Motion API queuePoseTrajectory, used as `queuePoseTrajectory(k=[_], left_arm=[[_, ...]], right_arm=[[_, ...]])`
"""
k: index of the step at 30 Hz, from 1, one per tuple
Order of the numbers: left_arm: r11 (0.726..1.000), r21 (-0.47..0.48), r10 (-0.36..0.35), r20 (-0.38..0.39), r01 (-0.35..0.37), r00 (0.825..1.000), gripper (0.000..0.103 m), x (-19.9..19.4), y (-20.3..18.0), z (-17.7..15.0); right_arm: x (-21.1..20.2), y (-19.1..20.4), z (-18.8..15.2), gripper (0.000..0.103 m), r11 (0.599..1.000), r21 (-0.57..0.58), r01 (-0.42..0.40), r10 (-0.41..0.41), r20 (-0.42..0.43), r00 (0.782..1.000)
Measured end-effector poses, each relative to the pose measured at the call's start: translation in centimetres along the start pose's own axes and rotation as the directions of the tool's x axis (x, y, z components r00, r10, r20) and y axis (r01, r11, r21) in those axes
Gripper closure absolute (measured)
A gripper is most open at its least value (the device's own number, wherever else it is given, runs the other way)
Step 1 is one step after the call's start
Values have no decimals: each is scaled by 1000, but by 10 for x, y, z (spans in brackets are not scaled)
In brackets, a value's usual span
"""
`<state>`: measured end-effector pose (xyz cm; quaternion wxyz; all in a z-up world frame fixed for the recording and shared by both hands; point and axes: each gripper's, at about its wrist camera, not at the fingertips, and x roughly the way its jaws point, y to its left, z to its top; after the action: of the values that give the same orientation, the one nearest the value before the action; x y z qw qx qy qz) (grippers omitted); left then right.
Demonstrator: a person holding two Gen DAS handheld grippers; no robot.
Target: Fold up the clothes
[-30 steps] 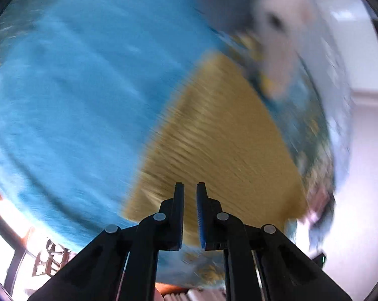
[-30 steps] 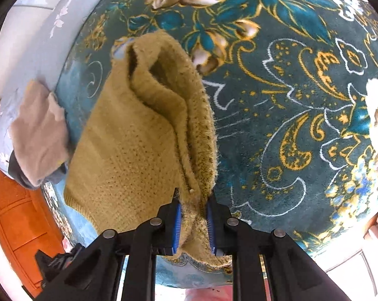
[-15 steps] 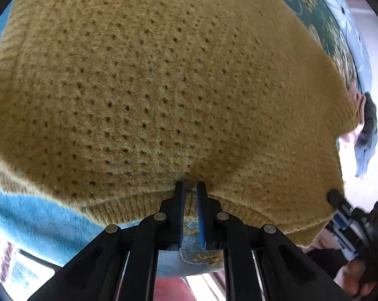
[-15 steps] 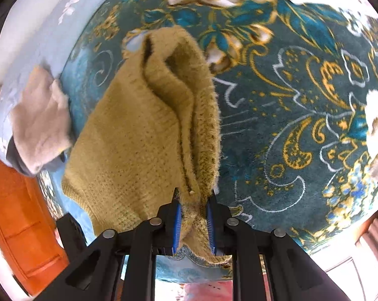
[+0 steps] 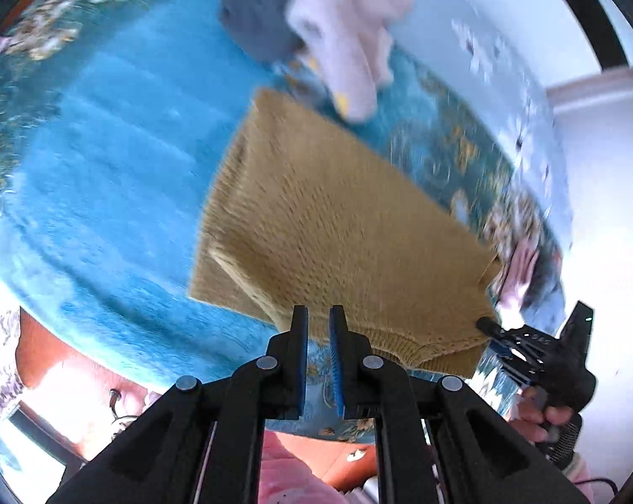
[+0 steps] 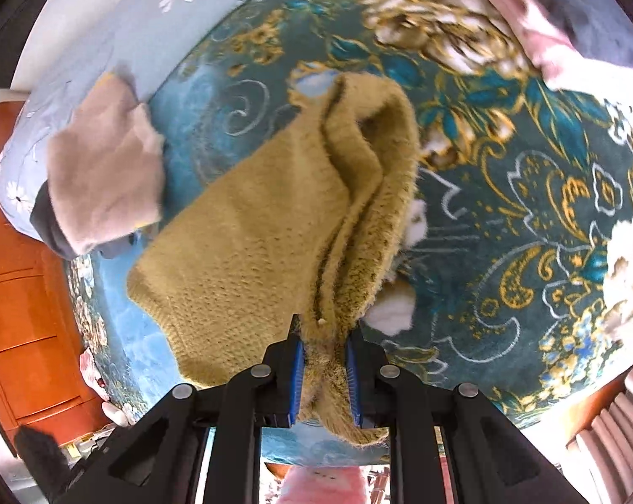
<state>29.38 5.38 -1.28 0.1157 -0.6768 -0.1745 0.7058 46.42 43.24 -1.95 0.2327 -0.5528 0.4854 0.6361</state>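
Observation:
A mustard knitted sweater lies partly folded on the teal flowered bedspread. My right gripper is shut on a bunched, doubled edge of the sweater, which hangs from the pads and drapes down to the bed. In the left wrist view this same right gripper shows at the sweater's near right corner, with a hand behind it. My left gripper hovers above the sweater's near hem, shut, with nothing between its pads. The left wrist view is motion-blurred.
A folded beige-pink garment over a dark one sits on the pale flowered sheet to the left. Pink and grey clothes lie beyond the sweater. An orange wooden cabinet stands beside the bed. Plain blue blanket spreads left of the sweater.
My left gripper has pulled up and away from the sweater's hem, which filled its view half a second ago. The right gripper kept its hold and rolled a little with the sweater.

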Motion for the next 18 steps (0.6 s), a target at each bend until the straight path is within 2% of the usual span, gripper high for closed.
queuePoseTrajectory(k=[5,11,15,18], left_arm=[[998,-50,-36,38,37,999,94,-2,23,22],[996,-74,-55,-13,54,998,94,-6,62,65],[990,-117,-81,-20,78,997,94,-18,98,102],[986,-144,-85,-36,79,996,94,-16,121,122]], right_arm=[[4,54,7,84,996,-74,49,-48,13,999],[25,147,1,84,955,-262,142,-134,47,990],[44,216,-19,84,890,-419,178,-169,58,984],[64,262,-46,84,825,-545,152,-156,40,987]])
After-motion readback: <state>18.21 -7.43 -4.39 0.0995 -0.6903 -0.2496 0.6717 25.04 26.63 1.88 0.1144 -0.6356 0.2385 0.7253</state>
